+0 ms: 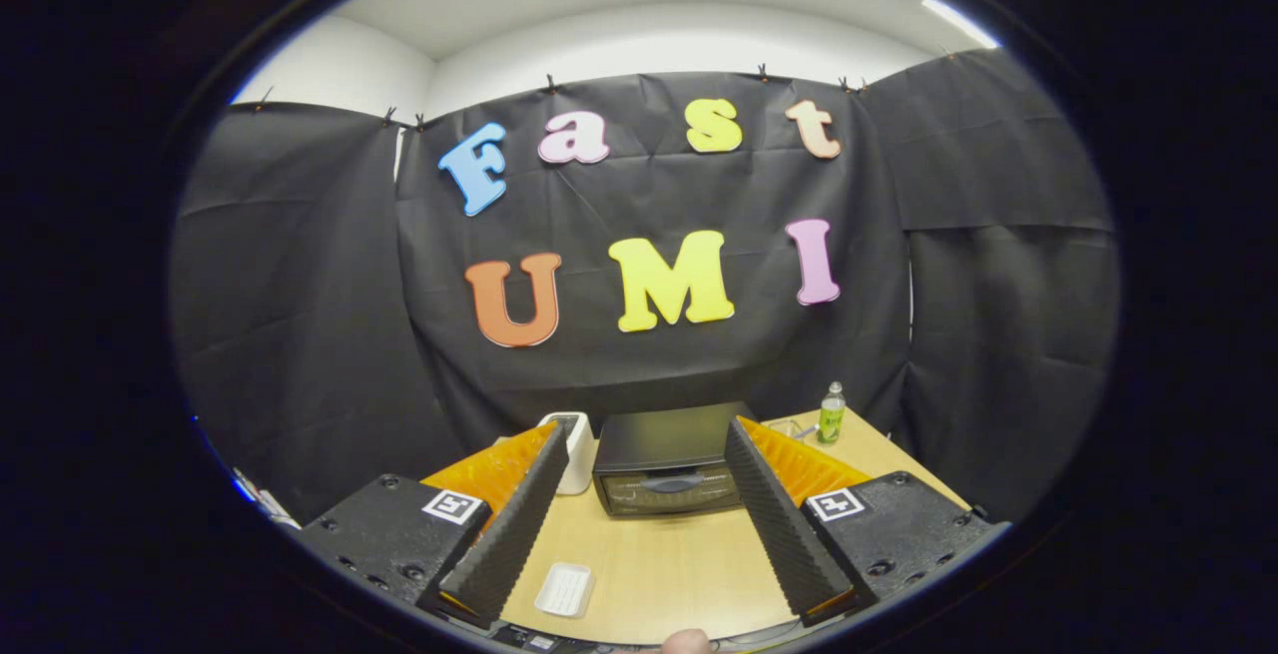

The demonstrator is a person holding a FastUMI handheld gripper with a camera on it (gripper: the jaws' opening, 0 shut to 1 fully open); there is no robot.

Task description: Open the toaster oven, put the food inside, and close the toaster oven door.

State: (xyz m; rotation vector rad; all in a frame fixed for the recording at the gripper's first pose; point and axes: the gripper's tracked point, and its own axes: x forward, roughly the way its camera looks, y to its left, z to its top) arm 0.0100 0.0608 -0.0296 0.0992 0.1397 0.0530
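A black toaster oven (667, 459) stands at the back of the wooden table (679, 564), its door shut and its handle facing me. It sits beyond my fingers, framed between them. My gripper (649, 439) is held high above the table, open wide, with nothing between its fingers. A small white tray (564, 589) lies on the table below, near the left finger (509, 534); I cannot make out any food on it.
A white box-like appliance (576, 449) stands just left of the oven. A green-labelled bottle (831, 414) and a small clear object stand at the back right of the table. Black cloth walls close in the table at the back and on both sides.
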